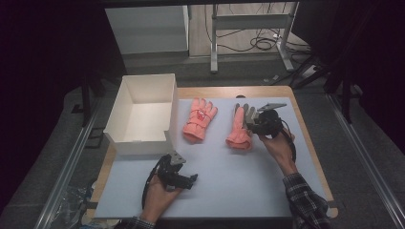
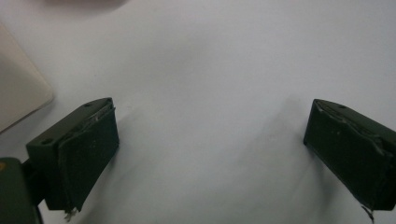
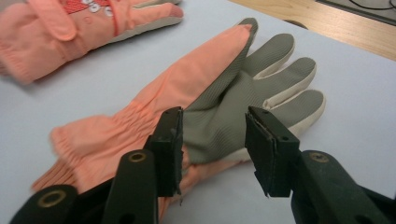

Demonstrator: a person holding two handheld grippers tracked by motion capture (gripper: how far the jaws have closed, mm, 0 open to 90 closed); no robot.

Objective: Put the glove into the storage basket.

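Note:
Two salmon-pink gloves lie on the pale mat. The right glove (image 1: 239, 130) (image 3: 140, 112) rests with its grey palm side up and its cuff toward me. My right gripper (image 1: 250, 123) (image 3: 212, 122) hovers at this glove from its right side, jaws partly apart and straddling the grey palm; the pads do not visibly press it. The left glove (image 1: 199, 119) (image 3: 56, 32) lies back up, a little apart. My left gripper (image 1: 191, 179) (image 2: 210, 126) rests low over bare mat near the front, jaws wide open with nothing between them.
A white open box (image 1: 141, 145) (image 2: 18, 93) stands at the left of the table, just beyond the left gripper. The pale mat (image 1: 229, 186) covers a wooden tabletop (image 1: 305, 124). Table legs and cables sit on the floor behind.

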